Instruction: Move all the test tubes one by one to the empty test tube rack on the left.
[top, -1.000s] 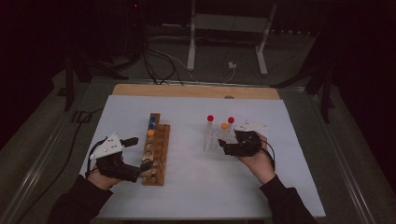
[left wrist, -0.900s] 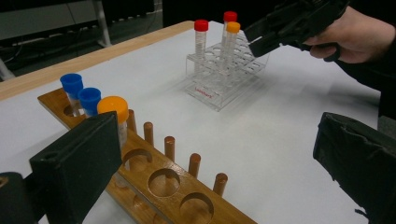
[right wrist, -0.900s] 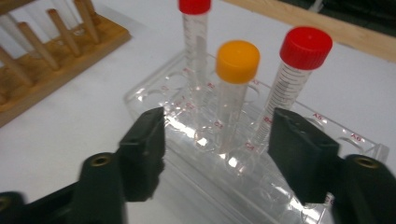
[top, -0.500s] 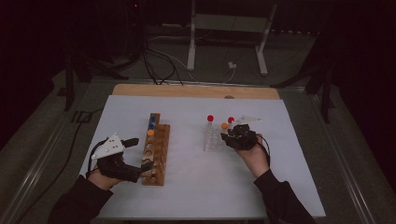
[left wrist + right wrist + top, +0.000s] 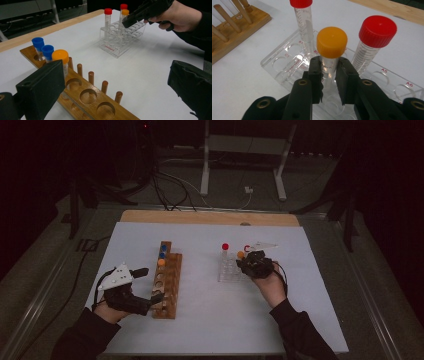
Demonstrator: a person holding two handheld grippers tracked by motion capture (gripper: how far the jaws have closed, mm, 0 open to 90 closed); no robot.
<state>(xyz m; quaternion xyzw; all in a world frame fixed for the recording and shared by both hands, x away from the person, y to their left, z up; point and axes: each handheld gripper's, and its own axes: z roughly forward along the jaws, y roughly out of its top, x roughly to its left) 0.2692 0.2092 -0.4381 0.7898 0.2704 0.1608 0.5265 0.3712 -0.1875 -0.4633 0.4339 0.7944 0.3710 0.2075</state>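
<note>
A clear plastic rack (image 5: 287, 62) holds an orange-capped tube (image 5: 332, 42) and two red-capped tubes (image 5: 377, 31). My right gripper (image 5: 329, 65) is shut on the orange-capped tube just below its cap, its jaws having just closed on it. In the high view the right gripper (image 5: 247, 262) sits at the right side of the clear rack (image 5: 227, 272). My left gripper (image 5: 117, 97) stands open around the near end of a wooden rack (image 5: 87, 85), one pad on each side. The wooden rack carries two blue-capped tubes (image 5: 38, 42) and an orange-capped tube (image 5: 60, 56).
The wooden rack (image 5: 167, 280) has several empty round holes and a row of pegs. Both racks stand on a white mat (image 5: 210, 320) over a wooden table edge (image 5: 200, 217). Cables and a stand base lie on the floor beyond.
My right gripper has moved a little toward the clear rack and its jaws have closed around the orange-capped tube. My left hand has stayed at the wooden rack.
</note>
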